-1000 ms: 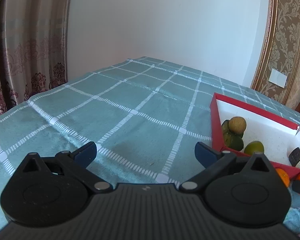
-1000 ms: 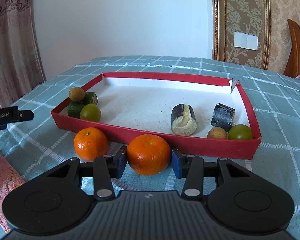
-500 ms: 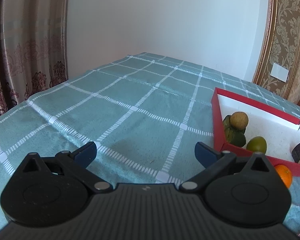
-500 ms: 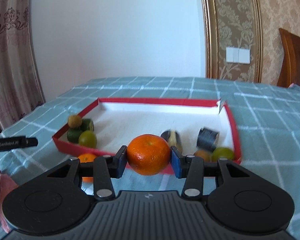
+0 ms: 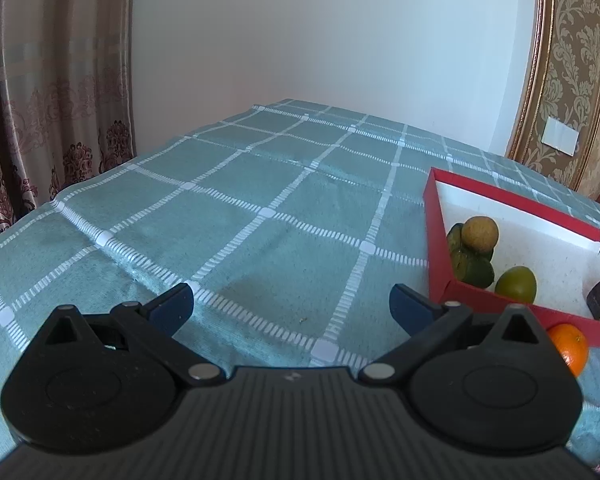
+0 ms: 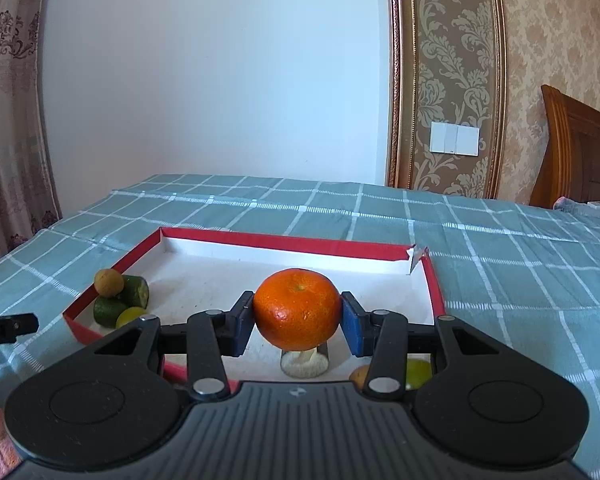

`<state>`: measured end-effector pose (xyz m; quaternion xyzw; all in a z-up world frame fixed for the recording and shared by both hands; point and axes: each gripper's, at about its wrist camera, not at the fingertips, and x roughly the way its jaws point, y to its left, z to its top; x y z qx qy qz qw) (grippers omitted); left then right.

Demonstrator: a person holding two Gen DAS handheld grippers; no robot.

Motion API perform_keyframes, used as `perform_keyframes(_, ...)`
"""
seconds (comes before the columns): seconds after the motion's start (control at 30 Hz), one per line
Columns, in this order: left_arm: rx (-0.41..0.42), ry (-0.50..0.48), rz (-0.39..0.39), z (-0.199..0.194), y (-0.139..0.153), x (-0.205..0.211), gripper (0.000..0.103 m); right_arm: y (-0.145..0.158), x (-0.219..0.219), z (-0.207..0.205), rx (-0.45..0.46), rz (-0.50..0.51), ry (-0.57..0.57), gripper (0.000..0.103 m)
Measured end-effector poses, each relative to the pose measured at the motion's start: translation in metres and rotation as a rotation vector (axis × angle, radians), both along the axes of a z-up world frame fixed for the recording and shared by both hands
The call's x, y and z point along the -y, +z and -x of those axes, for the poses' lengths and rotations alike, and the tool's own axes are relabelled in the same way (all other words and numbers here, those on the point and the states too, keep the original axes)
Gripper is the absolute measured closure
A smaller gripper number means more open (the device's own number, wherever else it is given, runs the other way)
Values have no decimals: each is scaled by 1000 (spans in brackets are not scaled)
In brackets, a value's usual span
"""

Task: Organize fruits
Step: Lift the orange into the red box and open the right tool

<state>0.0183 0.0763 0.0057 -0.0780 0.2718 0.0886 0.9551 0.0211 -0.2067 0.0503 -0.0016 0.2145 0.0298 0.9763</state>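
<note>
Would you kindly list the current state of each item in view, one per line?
Right tongs: shut on the held orange, raised above the tray.
Held orange: gripped on both sides, off the cloth.
Left tongs: open, holding nothing, over the tablecloth.
Red tray: lies flat, several fruits inside.
Second orange: on the cloth, outside the tray.

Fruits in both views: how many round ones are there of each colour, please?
Orange: 2, the held orange in the right gripper and the loose orange on the cloth
Green: 2, the left lime and the right lime
Brown: 2, the left brown fruit and the right brown fruit
Total: 6
</note>
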Motion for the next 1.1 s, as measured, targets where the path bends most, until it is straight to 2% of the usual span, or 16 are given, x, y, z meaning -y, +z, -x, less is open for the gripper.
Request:
perform_keyframes(0.7, -16, -6, 0, -3, -1, 0, 0, -7, 14, -32, -39, -8, -45, 59)
perform_keyframes(1.0, -24, -9, -1, -5, -2, 1, 0, -21, 33, -48, -98, -79, -83, 58)
perform_keyframes(1.1, -24, -8, -3, -4, -2, 1, 0, -20, 40, -44, -76, -103, -88, 48)
